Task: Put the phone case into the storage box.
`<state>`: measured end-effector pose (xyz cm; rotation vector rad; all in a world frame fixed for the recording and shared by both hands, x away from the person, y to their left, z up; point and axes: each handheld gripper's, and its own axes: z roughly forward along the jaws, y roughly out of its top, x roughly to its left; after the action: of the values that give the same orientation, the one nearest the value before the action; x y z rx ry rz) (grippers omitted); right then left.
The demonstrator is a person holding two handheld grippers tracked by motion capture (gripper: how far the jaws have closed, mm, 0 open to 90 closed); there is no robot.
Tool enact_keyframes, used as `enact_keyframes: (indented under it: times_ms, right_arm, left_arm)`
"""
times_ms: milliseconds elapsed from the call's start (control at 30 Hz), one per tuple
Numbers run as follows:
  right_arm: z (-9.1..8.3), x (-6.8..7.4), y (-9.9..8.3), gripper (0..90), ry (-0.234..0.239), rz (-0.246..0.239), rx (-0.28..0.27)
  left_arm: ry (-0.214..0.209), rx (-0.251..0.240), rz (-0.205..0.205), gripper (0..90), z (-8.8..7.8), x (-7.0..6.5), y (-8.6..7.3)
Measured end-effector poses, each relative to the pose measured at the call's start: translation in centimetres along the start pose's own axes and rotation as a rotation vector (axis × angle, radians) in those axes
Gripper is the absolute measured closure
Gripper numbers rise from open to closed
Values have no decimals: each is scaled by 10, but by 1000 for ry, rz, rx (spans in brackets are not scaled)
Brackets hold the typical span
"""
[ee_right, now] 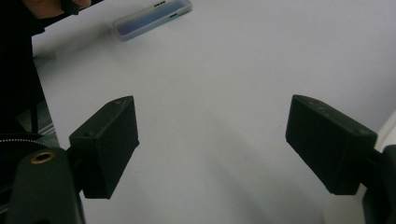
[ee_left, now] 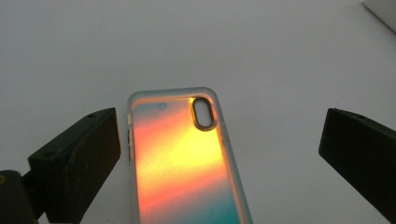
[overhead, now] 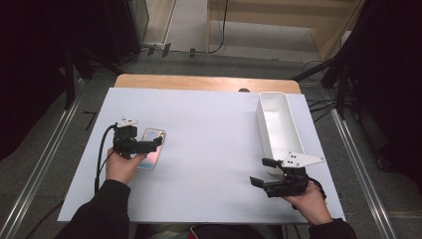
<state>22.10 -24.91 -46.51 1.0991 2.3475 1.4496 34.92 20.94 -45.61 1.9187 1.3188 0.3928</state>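
A clear phone case (overhead: 152, 152) with an iridescent orange, yellow and teal back lies flat on the white table top (overhead: 209, 149), at the left. My left gripper (overhead: 152, 148) hovers over it, pointing right. Its jaws stand wide apart on either side of the phone case (ee_left: 177, 158), with the left jaw close to the case's edge and neither pad pressing on it. The oval camera cutout (ee_left: 204, 113) faces up. My right gripper (overhead: 262, 172) is at the front right, open, with bare table between its jaws. From the right gripper (ee_right: 211, 105) the phone case (ee_right: 152, 18) lies far off.
A long white bin (overhead: 262, 122) stands at the right side of the table, just behind the right gripper, and looks hollow inside. A corner of the bin (ee_left: 380, 11) appears in the left gripper view. A wooden strip (overhead: 199, 82) borders the far edge.
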Motion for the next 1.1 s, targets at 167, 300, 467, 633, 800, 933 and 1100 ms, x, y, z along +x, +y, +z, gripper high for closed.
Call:
enact_keyframes:
  times_ms: [167,300,467,633,800,933,1100]
  right_arm:
    - [0,0,0,158,3,1,2]
    - [0,0,0,158,2,0,0]
    - [0,0,0,158,3,-1,-1]
    - [-1,1,0,158,4,-3,2]
    - [-1,1,0,158,6,-3,2]
    - [0,1,0,158,10,-9,-2]
    - [0,1,1,158,13,-10,0]
  left_arm:
    - [28,-15,5,0,2,0,0]
    - [41,-6,3,0,8,-2,-2]
    - [31,-13,8,0,10,-4,-3]
    - [38,-15,-1,0,11,-1,-6]
    - [40,18,-2,0,14,0,-9]
    - [41,23,6,0,15,-1,-11]
    - [45,27,-2,0,18,0,-14]
